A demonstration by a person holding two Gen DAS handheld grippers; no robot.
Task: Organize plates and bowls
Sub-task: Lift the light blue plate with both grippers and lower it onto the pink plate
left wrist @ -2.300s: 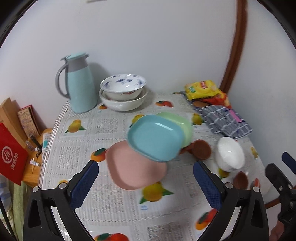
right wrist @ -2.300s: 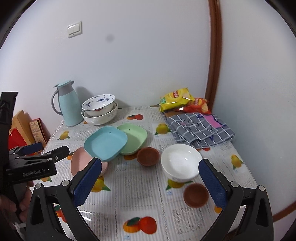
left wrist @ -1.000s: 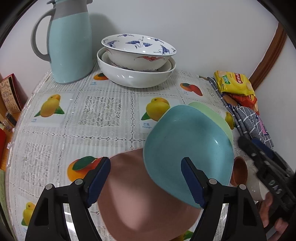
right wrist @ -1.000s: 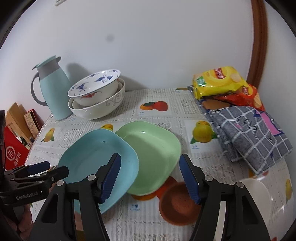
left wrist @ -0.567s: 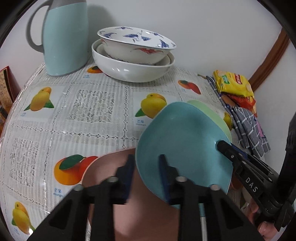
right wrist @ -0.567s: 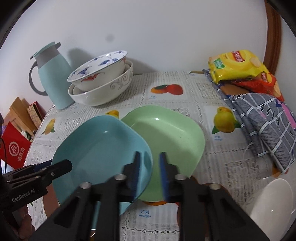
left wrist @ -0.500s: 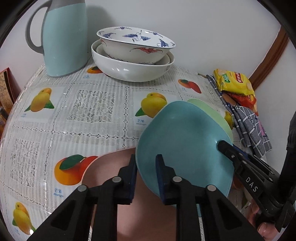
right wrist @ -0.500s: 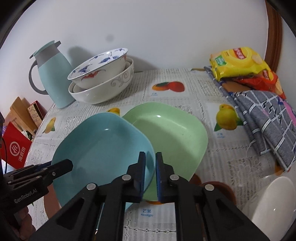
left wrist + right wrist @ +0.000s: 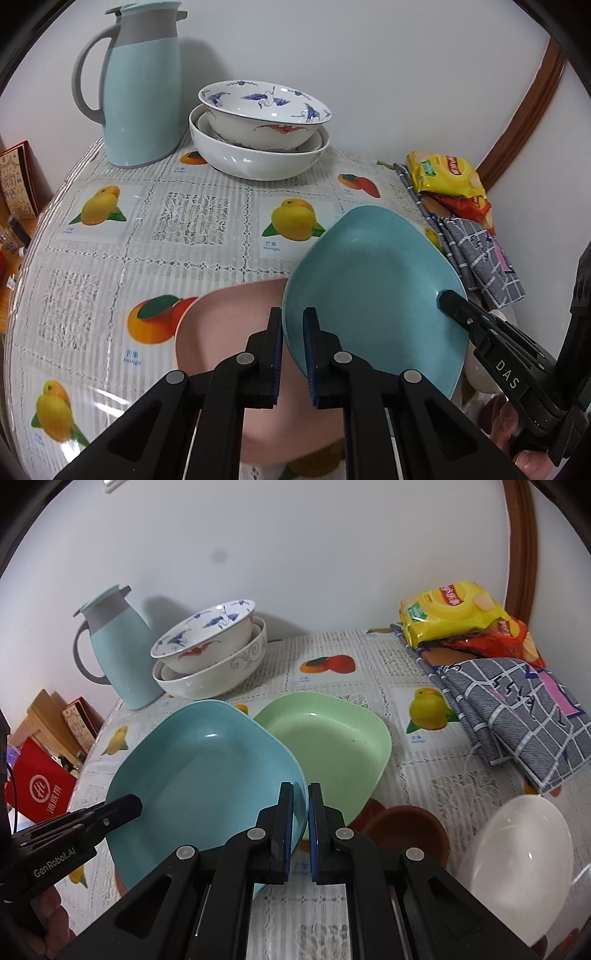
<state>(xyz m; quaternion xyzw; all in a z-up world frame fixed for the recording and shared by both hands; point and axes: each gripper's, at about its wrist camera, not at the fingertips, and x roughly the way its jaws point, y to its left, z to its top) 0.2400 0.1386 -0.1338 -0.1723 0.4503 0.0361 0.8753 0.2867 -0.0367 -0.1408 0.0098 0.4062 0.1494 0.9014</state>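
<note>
Both grippers pinching the blue plate [image 9: 207,771], opposite rims.
Left gripper [image 9: 292,354] is clamping its left edge, right gripper [image 9: 300,830] its right edge. Plate is sitting tilted, overlapping the pink plate [image 9: 229,332] on its left and the green plate [image 9: 332,746] on its right; stacked bowls [image 9: 258,133] behind it.

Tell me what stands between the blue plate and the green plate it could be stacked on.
Nothing visible. The blue plate, clamped at opposite rims by the left gripper and right gripper, already overlaps the green plate, whose visible surface holds nothing.
</note>
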